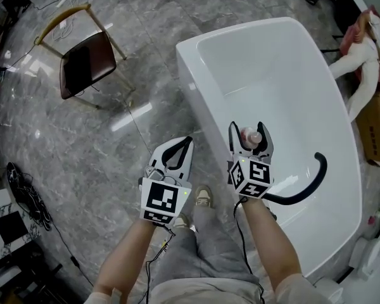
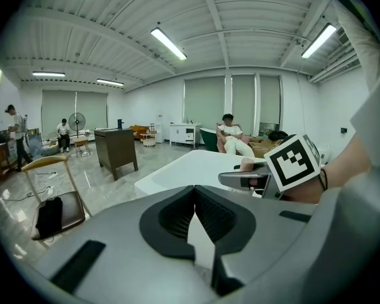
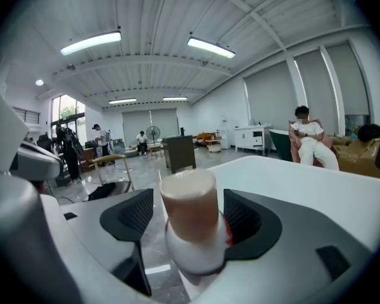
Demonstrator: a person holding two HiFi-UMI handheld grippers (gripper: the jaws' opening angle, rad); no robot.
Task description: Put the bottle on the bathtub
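A small white bottle with a pink cap (image 1: 251, 136) (image 3: 191, 223) sits between the jaws of my right gripper (image 1: 247, 129) (image 3: 189, 217), which is shut on it. The bottle hangs over the near left rim of the white bathtub (image 1: 196, 100) (image 3: 291, 176). My left gripper (image 1: 179, 146) (image 2: 194, 217) is shut with nothing in it, held over the grey floor just left of the tub. From the left gripper view, the right gripper (image 2: 250, 180) and tub (image 2: 183, 170) lie ahead to the right.
A black curved faucet (image 1: 304, 185) arches over the tub's near right side. A chair with a dark seat (image 1: 82, 59) stands on the marble floor at upper left. A dark cabinet (image 3: 179, 152) and people stand farther back. A seated person (image 1: 361, 56) is at the right edge.
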